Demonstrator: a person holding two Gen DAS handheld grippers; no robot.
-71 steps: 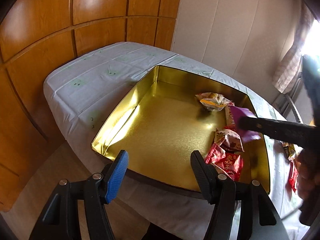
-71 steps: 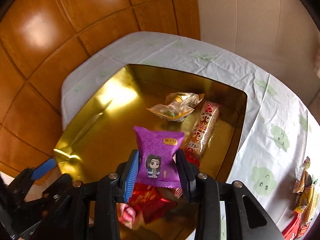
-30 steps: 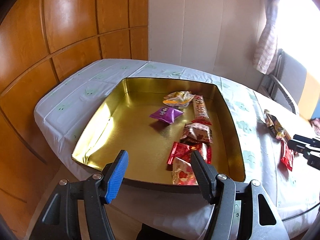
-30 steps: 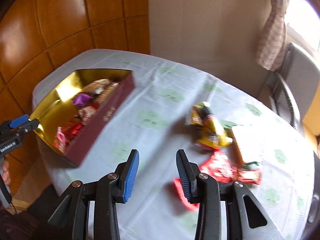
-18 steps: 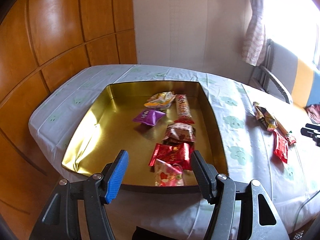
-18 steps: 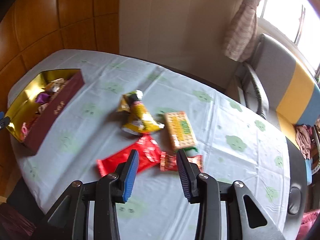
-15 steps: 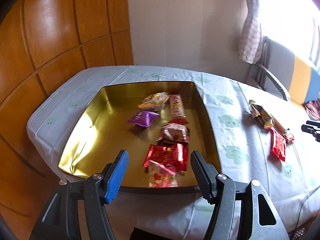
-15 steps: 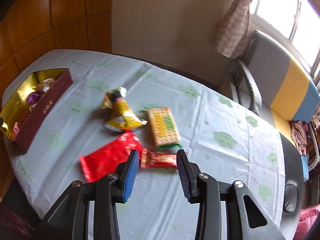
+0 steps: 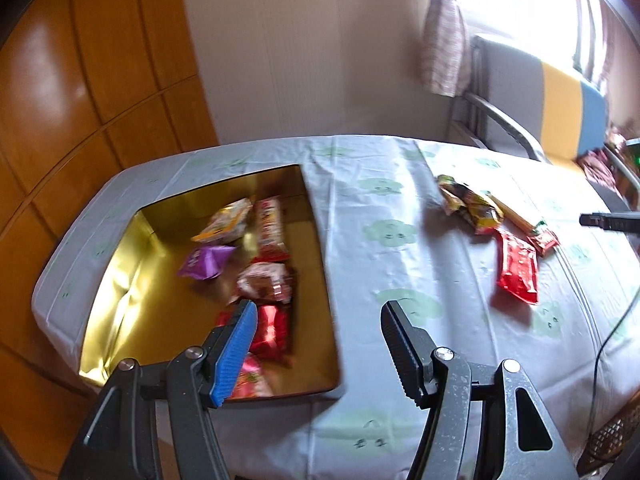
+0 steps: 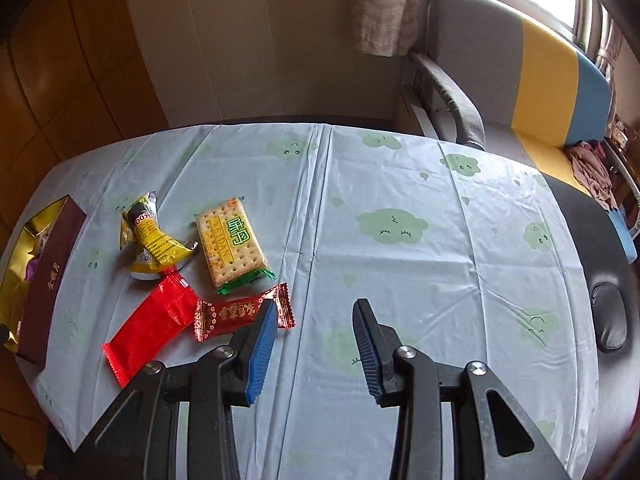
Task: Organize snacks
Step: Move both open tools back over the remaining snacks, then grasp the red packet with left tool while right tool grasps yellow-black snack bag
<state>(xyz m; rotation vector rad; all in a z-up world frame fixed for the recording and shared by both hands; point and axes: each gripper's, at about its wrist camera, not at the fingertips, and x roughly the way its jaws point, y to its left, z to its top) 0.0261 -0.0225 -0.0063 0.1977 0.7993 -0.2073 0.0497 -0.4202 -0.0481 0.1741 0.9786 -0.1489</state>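
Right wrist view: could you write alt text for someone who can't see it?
Four wrapped snacks lie on a cloud-print tablecloth: a yellow packet, a cracker pack, a long red wrapper and a small red candy. The right gripper hovers open and empty beside them.

Two black hand-held grippers with ribbed pads and silver screws.

The left hand-held gripper [image 9: 316,334] fills the lower part of its frame: matte black angular arms with open cut-outs, round silver screws at the pivots, a blue ribbed pad on the finger at lower left and a black ribbed pad on the one at lower right. The right hand-held gripper [image 10: 314,330] has the same black frame and silver screws along the lower edge of its frame, but both its ribbed pads are blue. Its dark tip also shows at the right edge of the left wrist view.
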